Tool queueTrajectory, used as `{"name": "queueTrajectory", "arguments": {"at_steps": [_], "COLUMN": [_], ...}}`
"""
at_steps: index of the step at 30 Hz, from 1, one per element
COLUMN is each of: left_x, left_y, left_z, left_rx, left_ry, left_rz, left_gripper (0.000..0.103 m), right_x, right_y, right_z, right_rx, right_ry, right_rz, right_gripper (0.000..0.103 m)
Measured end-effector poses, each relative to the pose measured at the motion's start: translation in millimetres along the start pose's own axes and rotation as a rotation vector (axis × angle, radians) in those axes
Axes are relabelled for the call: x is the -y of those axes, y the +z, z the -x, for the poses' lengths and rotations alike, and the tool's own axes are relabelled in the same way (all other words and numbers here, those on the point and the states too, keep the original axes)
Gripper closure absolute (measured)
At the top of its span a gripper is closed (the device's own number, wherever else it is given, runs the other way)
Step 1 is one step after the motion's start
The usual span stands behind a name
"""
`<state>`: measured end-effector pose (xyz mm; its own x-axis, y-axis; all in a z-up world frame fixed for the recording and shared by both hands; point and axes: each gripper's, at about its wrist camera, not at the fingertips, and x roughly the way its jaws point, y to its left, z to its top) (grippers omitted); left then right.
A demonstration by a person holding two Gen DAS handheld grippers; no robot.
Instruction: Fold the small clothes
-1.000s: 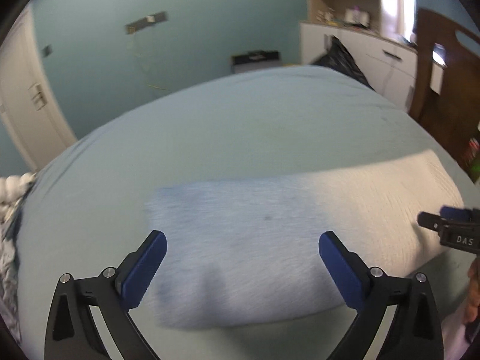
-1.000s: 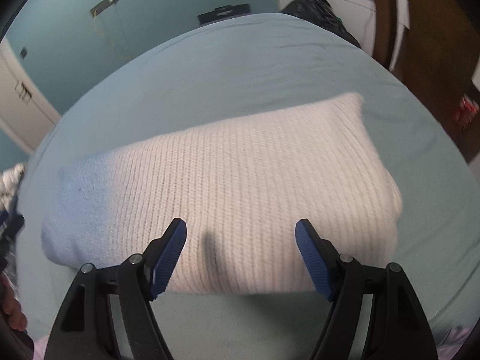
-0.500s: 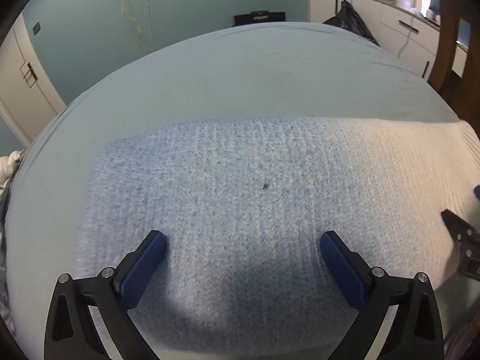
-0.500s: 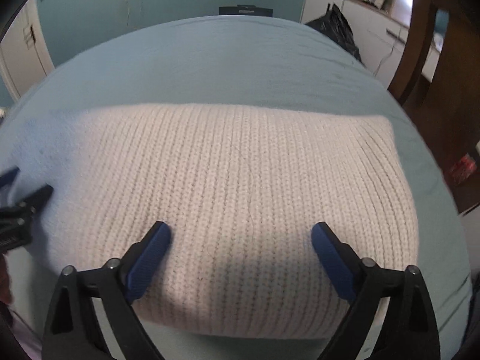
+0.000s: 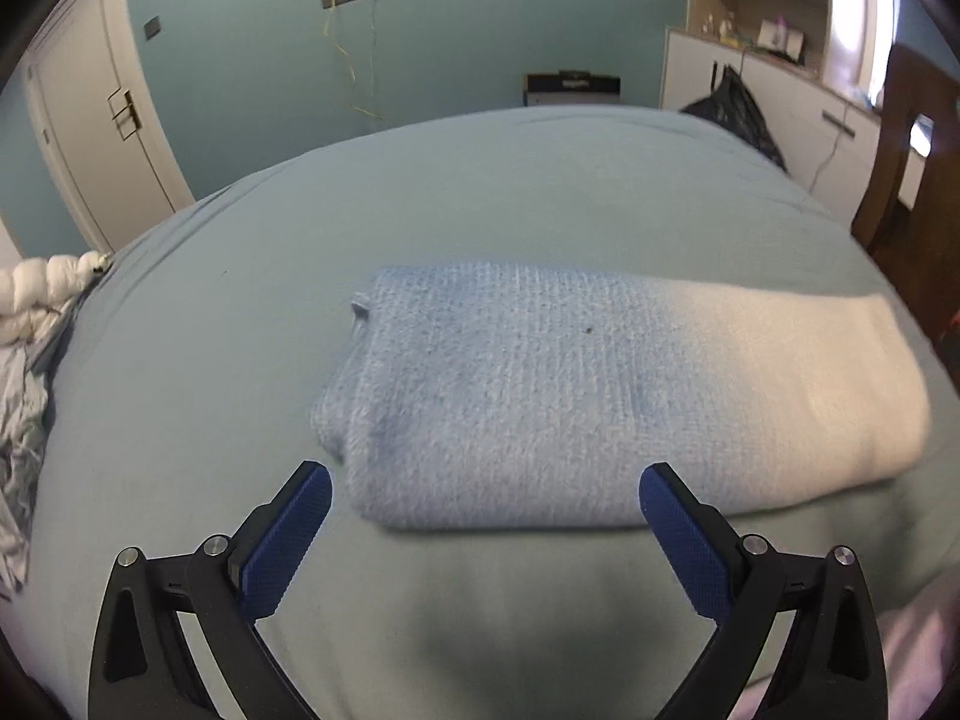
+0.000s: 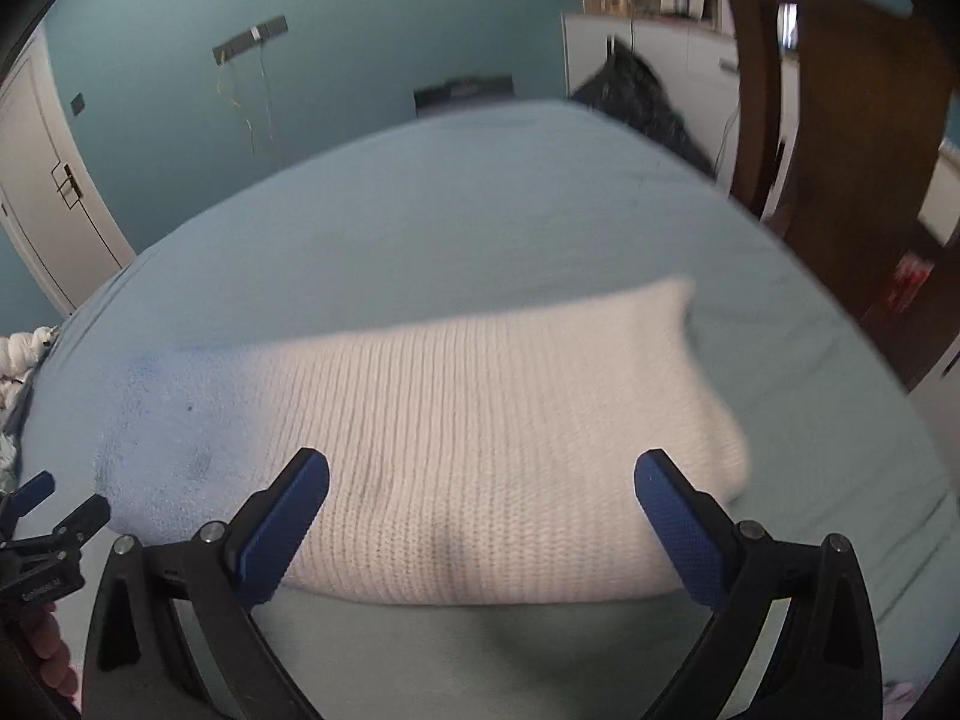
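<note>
A folded knit garment, light blue at its left end and cream at its right, lies flat on the bed. It also shows in the right wrist view. My left gripper is open and empty, just short of the garment's near edge at the blue end. My right gripper is open and empty, over the near edge of the cream part. The left gripper's body shows at the right wrist view's left edge.
The pale teal bed sheet spreads all around the garment. Crumpled white and grey cloth lies at the bed's left edge. A dark wooden bed frame stands at the right. A black bag and white cabinets stand behind.
Both grippers have pulled back and up from the garment. It looked larger and under the fingers half a second ago; now it lies ahead of them, folded and at rest.
</note>
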<state>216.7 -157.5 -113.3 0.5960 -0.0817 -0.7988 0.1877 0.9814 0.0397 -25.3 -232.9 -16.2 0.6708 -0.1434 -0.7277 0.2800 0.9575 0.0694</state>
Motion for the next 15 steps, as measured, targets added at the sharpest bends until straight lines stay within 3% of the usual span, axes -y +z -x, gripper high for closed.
{"name": "queueTrajectory", "arguments": {"at_steps": [4,6,11,15], "left_x": [-4,-10,-15,-13], "left_y": [-3,-6,-11,-11], "left_z": [8,9,8,5], "left_rx": [0.066,0.079,0.07,0.065], "left_ry": [-0.004,-0.011,-0.015,0.006], "left_rz": [0.03,0.047,0.054,0.033], "left_gripper": [0.0,0.0,0.0,0.0], "right_x": [-4,0,4,11], "right_y": [-8,-7,-23,-25], "right_z": [61,78,69,32], "right_rx": [0.205,0.248,0.197,0.037], "right_ry": [-0.057,-0.096,-0.003,-0.091], "right_rz": [0.015,-0.042,-0.103,-0.147], "right_gripper": [0.003,0.003,0.003,0.003]}}
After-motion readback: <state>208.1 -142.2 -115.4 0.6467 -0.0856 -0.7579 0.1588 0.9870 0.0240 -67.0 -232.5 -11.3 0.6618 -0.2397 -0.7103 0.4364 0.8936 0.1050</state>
